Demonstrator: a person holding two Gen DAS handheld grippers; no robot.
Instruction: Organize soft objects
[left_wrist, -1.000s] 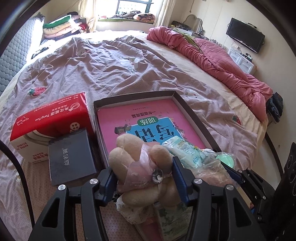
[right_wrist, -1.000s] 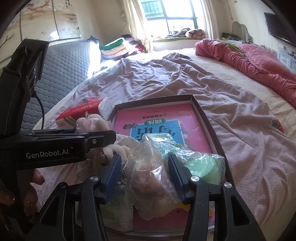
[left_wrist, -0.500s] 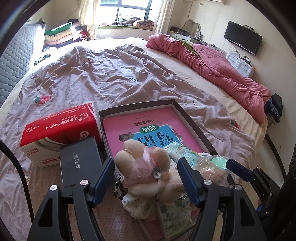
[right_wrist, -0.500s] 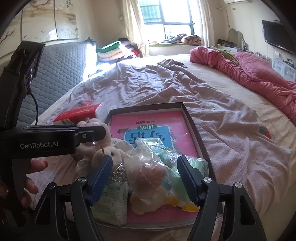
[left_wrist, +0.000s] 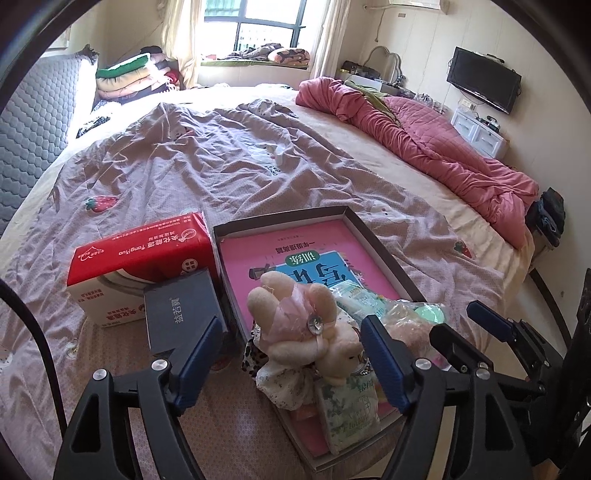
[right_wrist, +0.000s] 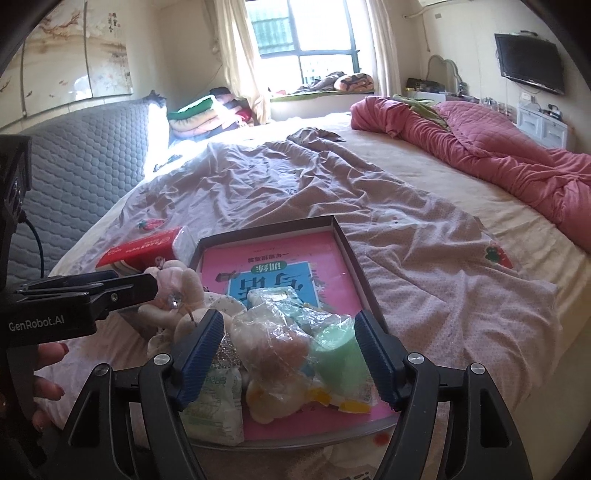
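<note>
A beige plush rabbit with a pink bow lies at the near left edge of a shallow dark box that holds a pink book. My left gripper is open, its blue pads either side of the rabbit without touching it. A clear bag with a plush toy and a green cup lies in the box's near end. My right gripper is open around that bag. The rabbit also shows in the right wrist view. A tissue pack lies at the box's near edge.
A red tissue box and a dark blue box sit left of the shallow box on the wrinkled purple bedsheet. A pink quilt lies along the right. A padded headboard stands on the left.
Both grippers opened, letting go of the rabbit and the clear bag, which now rest in the box. Both grippers pulled back and up a little.
</note>
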